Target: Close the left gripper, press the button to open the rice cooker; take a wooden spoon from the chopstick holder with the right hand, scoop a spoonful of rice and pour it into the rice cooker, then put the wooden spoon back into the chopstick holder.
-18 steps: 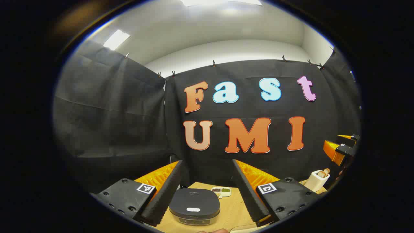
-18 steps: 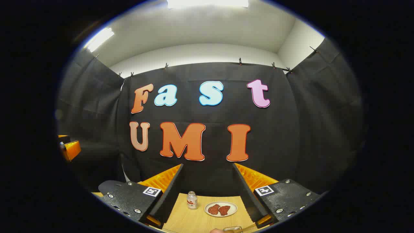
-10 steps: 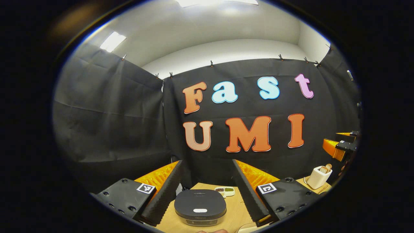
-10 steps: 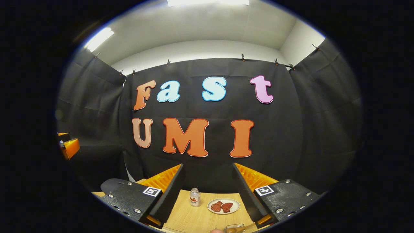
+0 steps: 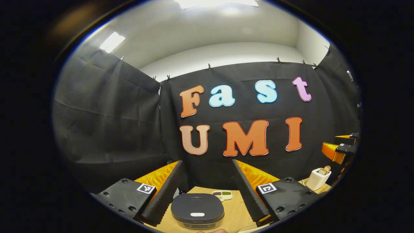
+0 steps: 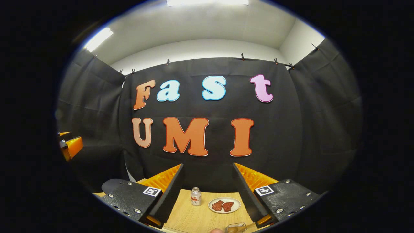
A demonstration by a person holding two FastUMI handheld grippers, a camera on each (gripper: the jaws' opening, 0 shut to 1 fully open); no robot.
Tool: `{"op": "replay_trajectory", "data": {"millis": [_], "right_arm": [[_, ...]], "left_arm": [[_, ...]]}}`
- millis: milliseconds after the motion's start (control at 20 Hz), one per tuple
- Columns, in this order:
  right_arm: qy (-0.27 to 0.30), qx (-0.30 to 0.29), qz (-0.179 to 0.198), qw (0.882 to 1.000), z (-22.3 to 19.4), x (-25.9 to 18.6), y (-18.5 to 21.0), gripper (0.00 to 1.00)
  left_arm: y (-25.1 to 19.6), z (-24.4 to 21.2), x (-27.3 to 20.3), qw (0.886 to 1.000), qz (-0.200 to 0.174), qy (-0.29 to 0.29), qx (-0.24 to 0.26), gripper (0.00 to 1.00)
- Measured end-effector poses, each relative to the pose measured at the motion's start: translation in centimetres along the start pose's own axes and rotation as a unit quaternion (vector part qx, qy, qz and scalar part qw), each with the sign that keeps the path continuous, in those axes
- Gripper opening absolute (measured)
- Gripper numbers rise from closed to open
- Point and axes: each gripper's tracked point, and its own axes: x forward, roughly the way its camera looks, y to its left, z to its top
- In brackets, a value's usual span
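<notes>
We see the dark, flat-lidded rice cooker [image 5: 197, 212] lying directly ahead between our released left claw's [image 5: 205, 191] fingers; the right claw [image 6: 207, 191], equally released, faces elsewhere.

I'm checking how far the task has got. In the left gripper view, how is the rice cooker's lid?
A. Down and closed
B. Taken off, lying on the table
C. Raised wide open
A: the rice cooker sits on the table with its dark lid flat on top, between the fingers of the open left gripper.
</notes>
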Motion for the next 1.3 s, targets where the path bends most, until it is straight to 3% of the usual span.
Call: {"op": "replay_trajectory", "data": {"millis": [250,750,850,1150,1250,1300], "right_arm": [[0.003,-0.003,0.005,1.000,-0.2,0.2,0.3,0.92],[0.016,0.004,0.009,1.000,-0.9,0.4,0.7,0.92],[0.018,0.005,0.007,1.000,-0.9,0.5,0.6,0.92],[0.023,0.005,0.004,1.000,-1.2,0.5,0.4,0.92],[0.024,0.003,0.003,1.000,-1.3,0.4,0.3,0.96],[0.025,0.003,0.002,1.000,-1.3,0.4,0.2,0.92]], "left_arm": [[0.8,0.0,-0.1,1.000,0.011,0.003,-0.019,0.97],[1.8,0.2,-0.3,1.000,0.030,0.000,-0.005,0.95],[1.7,0.1,-0.2,1.000,0.030,0.001,-0.001,0.86],[2.8,-1.5,0.0,0.998,0.051,0.033,0.003,0.08],[2.9,-3.0,0.8,0.997,0.052,0.063,-0.004,0.09],[3.0,-4.2,1.3,0.994,0.052,0.092,-0.004,0.10]]}}
